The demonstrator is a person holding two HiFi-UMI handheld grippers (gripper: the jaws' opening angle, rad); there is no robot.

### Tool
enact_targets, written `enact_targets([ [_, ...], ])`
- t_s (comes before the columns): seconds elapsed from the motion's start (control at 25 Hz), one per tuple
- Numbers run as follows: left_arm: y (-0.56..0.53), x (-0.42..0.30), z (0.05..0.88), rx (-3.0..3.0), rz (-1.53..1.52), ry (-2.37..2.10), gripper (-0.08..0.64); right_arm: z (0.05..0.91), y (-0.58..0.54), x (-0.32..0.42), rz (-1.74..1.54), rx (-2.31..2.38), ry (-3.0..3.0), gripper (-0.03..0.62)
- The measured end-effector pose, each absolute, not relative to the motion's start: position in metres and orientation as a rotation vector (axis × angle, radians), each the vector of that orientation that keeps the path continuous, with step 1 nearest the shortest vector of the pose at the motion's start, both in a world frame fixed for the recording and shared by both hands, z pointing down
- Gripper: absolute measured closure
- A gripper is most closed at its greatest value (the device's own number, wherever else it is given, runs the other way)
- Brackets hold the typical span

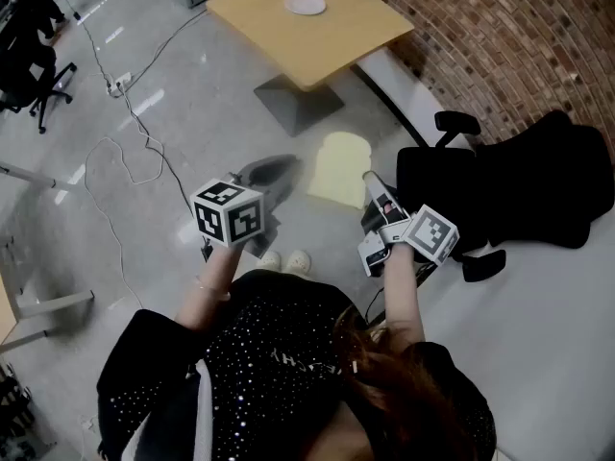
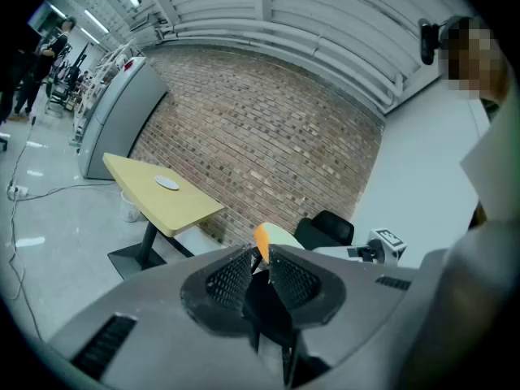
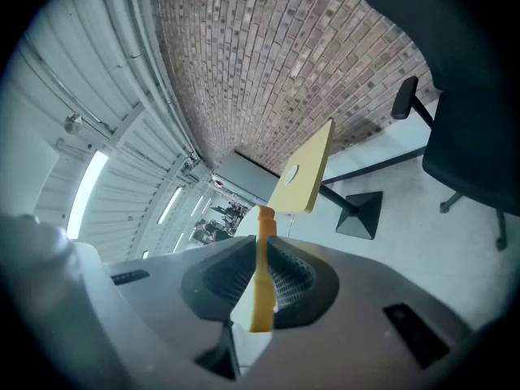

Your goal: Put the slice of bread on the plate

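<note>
1. Step in hand, as we read it: carrying. The slice of bread point(image 1: 338, 169) is in the air, well short of the plate point(image 1: 306, 5) and over bare floor, so the placing step is not yet done.
2. Right gripper point(image 3: 262, 266): jaws pinching the slice edge-on, with the orange crust running up between the pads.
3. Left gripper point(image 2: 260, 258): jaws drawn close, with a corner of the crust caught at their tips. We judge this a light pinch on the end of the slice that is farther from the right gripper.
4. The plate lies flat on the yellow surface point(image 1: 317, 51), near its middle, and nothing is on it.
5. The next move, in our judgement, calls for walking both grippers forward to the plate together so the slice is not torn. The slice then has to be brought over the plate's centre, lowered flat, and both pairs of jaws spread.
6. Risk: the thin slice could bend or rip if the grippers drift apart.
7. Count: one slice, one plate, one surface and two grippers. One black office chair point(image 1: 519, 185) stands on the near side of the plate, well apart from it.
</note>
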State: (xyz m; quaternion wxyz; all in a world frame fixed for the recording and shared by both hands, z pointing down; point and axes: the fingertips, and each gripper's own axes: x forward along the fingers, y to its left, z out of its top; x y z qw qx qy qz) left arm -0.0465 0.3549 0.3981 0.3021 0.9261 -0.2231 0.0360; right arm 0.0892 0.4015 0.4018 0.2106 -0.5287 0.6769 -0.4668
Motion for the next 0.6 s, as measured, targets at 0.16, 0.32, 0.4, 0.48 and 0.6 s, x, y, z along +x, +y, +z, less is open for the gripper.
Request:
enact_targets([
  [0.16, 0.363, -0.051, 0.400, 2.444, 0.079, -0.629, 0.485, 0.400, 0.406, 0.087, -1.301, -1.460, 1.873, 0.537],
  [0.32, 0.365, -0.049, 0.401, 2.441, 0.067, -0.654, 0.485, 0.396, 0.399, 0.091, -1.286, -1.439, 1.894, 0.537],
  [0.4, 0.365, -0.047, 0.402, 2.435, 0.057, -0.659, 0.485, 0.396, 0.396, 0.092, -1.289, -1.439, 1.900, 0.537],
  [0.48, 0.362, -0.045, 0.403, 2.434, 0.054, -0.664, 0.485, 0.396, 0.390, 0.093, -1.286, -1.433, 1.916, 0.537],
  [0.6, 0.352, -0.040, 0.406, 2.433, 0.058, -0.662, 0.485, 0.400, 0.378, 0.097, -1.291, -1.430, 1.922, 0.537],
])
